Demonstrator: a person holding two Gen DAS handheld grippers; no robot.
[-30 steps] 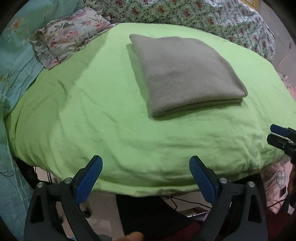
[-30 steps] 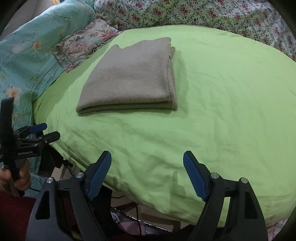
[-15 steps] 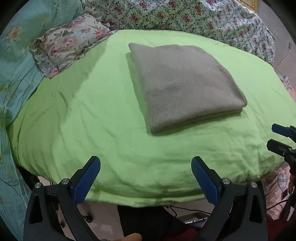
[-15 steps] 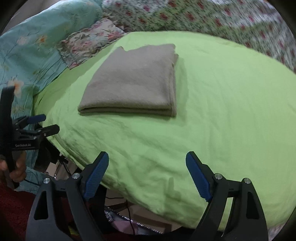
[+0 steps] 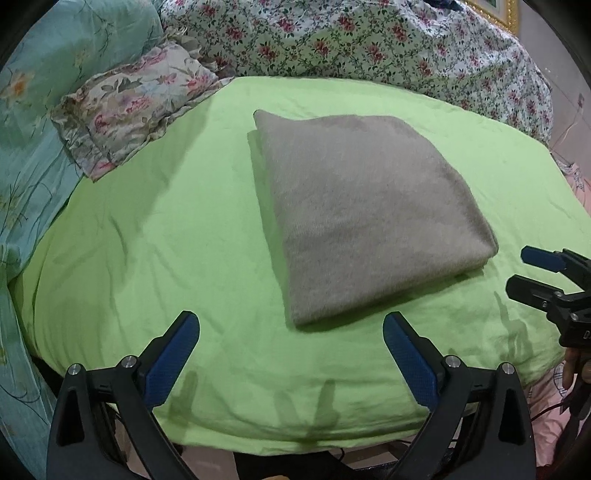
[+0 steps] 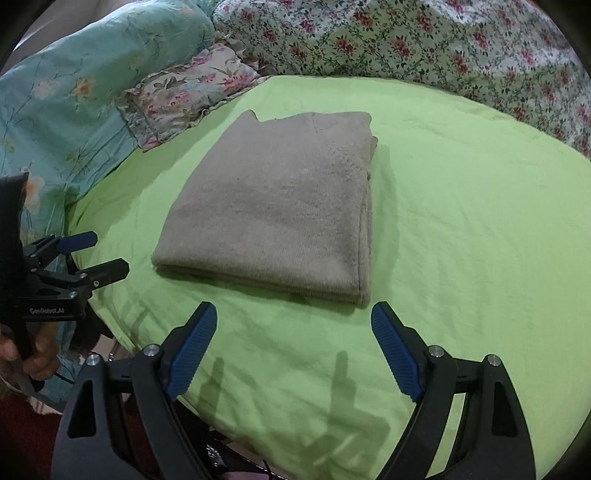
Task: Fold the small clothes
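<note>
Grey garment (image 5: 365, 210) folded into flat rectangle, lying mid green sheet (image 5: 155, 251) on bed. Left gripper (image 5: 291, 328) jaws wide apart, empty, just short of garment's near edge. Right gripper (image 6: 293, 317) likewise spread wide, holding nothing, near garment's front edge. Floral pillow (image 5: 129, 110) beyond sheet's far-left corner.

Bright green sheet (image 5: 155, 236) spread over a bed, full of little wrinkles. Small flowery pillow (image 5: 129, 107) with a frilly edge at the far left corner, resting on the green. Light blue blanket (image 5: 33, 122) with pale flowers beside it. White cover (image 5: 369, 44) with tiny red roses behind. Gold picture frame (image 5: 491, 13) up top.
</note>
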